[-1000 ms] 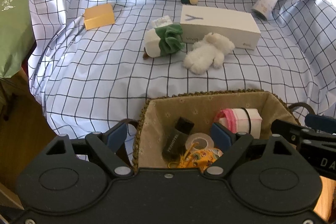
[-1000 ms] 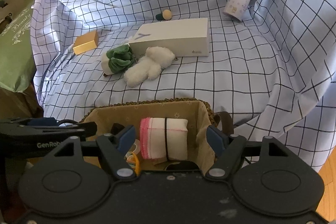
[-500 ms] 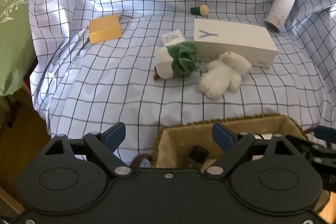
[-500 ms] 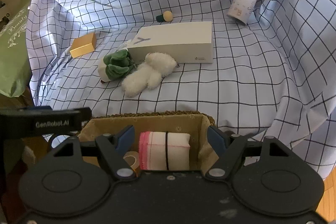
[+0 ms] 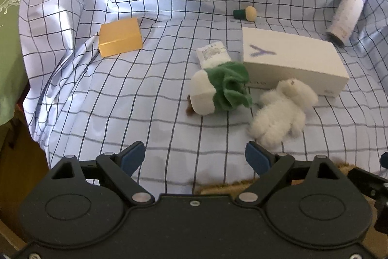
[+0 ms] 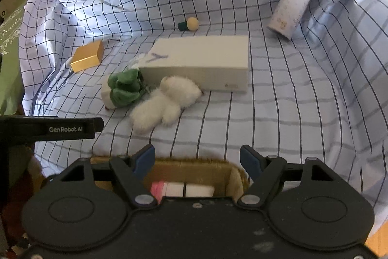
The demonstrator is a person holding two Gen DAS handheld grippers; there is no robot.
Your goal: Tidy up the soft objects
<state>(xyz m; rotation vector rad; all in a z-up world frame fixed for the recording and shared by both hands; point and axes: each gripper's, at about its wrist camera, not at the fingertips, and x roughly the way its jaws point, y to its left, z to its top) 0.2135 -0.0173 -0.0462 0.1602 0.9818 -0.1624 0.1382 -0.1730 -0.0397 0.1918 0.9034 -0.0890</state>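
Grippers — left (image 5: 195, 157) and right (image 6: 197, 158) — both wide apart, empty, above basket (image 6: 194, 163).

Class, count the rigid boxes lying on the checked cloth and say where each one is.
2. The small gold cardboard box lies far left; the long white box marked Y lies centre-right, behind the fluffy white teddy. Folds may hide others.

Bare checked cloth (image 5: 169, 128) lies ahead of the left gripper (image 5: 195, 158), jaws wide. Farther on, the white plush (image 5: 278, 111) touches the white box (image 5: 291, 60), green scrunchie bundle (image 5: 225, 86) just beside. The basket rim (image 6: 194, 160) fronts the spread right gripper (image 6: 197, 159).
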